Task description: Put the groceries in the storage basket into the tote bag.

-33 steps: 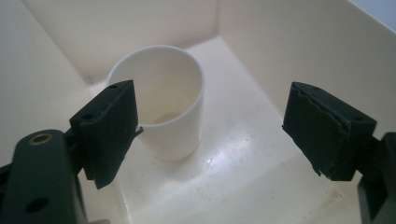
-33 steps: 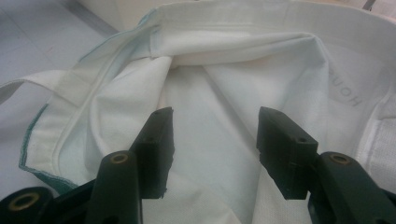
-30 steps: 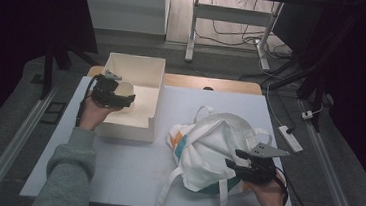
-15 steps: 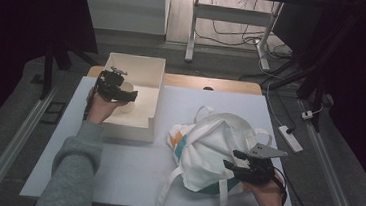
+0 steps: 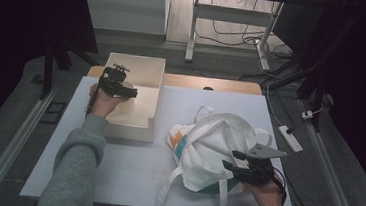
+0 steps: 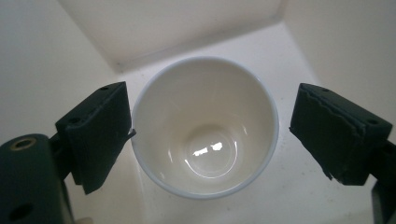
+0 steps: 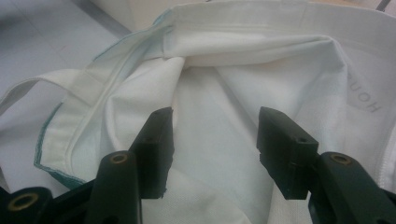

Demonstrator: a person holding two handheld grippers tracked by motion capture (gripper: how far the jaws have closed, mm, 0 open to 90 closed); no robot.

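Note:
A white cup (image 6: 205, 130) stands upright on the floor of an open white box (image 5: 157, 101) at the table's back left. My left gripper (image 5: 130, 92) reaches into the box, open, with the cup between its jaws in the left gripper view (image 6: 210, 135); one jaw touches the rim and the other stands apart. A white tote bag (image 5: 213, 141) with teal and orange trim lies crumpled at the front right. My right gripper (image 5: 230, 158) hovers open at the bag's near side. In the right gripper view (image 7: 217, 130) folds of fabric (image 7: 210, 84) lie beyond the jaws, not pinched.
The white table (image 5: 124, 178) has bare room at front left and between box and bag. The bag's straps (image 5: 162, 201) trail to the front edge. A power strip (image 5: 288, 137) lies on the floor at right, and a desk frame (image 5: 192, 28) stands behind.
My left gripper has moved a little farther into the box, toward the back. The right gripper and the bag have stayed where they were.

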